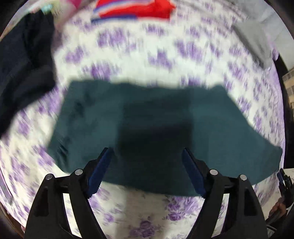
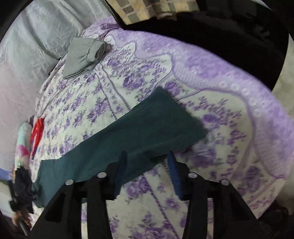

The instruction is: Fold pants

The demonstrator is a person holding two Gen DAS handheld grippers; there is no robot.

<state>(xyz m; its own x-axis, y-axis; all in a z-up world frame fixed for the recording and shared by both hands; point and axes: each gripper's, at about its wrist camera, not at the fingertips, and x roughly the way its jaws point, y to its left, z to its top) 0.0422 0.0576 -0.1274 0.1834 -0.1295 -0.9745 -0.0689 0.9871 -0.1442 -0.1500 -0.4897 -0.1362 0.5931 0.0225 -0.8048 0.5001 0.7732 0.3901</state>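
Observation:
Dark teal pants (image 1: 150, 128) lie flat and folded lengthwise on a bed with a white and purple floral cover (image 1: 139, 53). My left gripper (image 1: 147, 152) is open and empty, hovering over the near edge of the pants; this view is motion-blurred. In the right wrist view the pants (image 2: 139, 132) run as a long strip from lower left to the middle. My right gripper (image 2: 147, 156) is open at the strip's near edge, holding nothing.
A black garment (image 1: 23, 73) lies at the left. A red striped garment (image 1: 132, 9) lies at the far side. A folded grey garment (image 2: 82, 57) rests near the grey pillow (image 2: 36, 36). The bed's edge (image 2: 266, 103) drops to a dark floor.

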